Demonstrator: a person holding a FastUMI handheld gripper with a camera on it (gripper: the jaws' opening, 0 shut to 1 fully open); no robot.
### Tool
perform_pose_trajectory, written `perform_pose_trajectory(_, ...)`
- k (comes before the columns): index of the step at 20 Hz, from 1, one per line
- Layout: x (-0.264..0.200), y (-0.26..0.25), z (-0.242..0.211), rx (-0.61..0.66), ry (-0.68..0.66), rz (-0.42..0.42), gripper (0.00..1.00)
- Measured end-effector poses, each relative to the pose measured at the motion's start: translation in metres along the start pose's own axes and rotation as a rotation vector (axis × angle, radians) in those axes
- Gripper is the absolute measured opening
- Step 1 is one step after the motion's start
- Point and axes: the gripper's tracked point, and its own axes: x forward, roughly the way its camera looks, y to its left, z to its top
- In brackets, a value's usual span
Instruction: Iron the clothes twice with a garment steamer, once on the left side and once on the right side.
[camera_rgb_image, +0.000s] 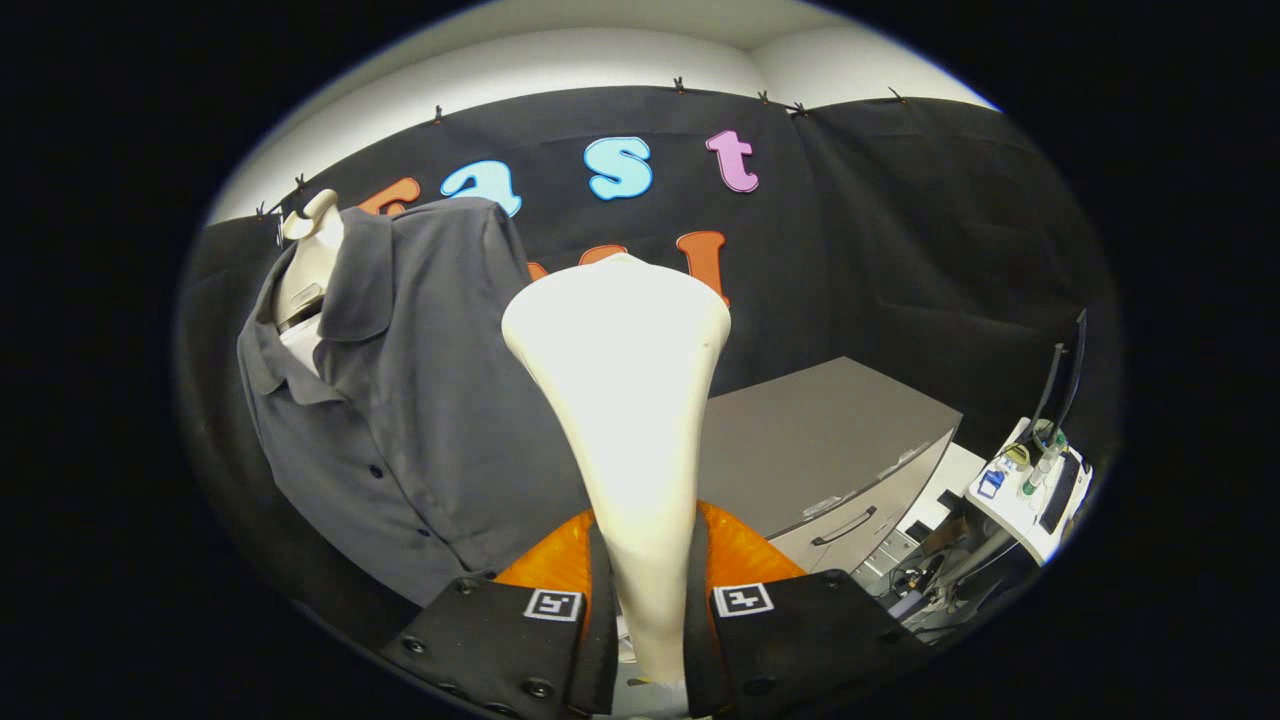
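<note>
A cream-white garment steamer (625, 400) stands upright between the fingers, its narrow handle pinched by both and its wide head rising above them. My gripper (648, 610) is shut on that handle. Left of the steamer and beyond the fingers, a dark grey collared shirt (420, 400) with a buttoned front hangs on a white mannequin bust (305, 262). The steamer's head sits just right of the shirt's side, apart from the cloth as far as I can tell. The steamer hides part of the shirt's right edge.
A grey cabinet (830, 450) with drawer handles stands to the right, behind the steamer. Farther right is a white cart (1035, 490) carrying small bottles and dark cables. The black cloth wall runs behind everything.
</note>
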Motion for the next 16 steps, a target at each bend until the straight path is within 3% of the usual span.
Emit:
perform_pose_trajectory(9,0.004,0.087,-0.009,-0.051,-0.010,0.068,0.34)
perform_pose_trajectory(16,0.035,0.123,-0.023,-0.076,0.027,0.082,0.34)
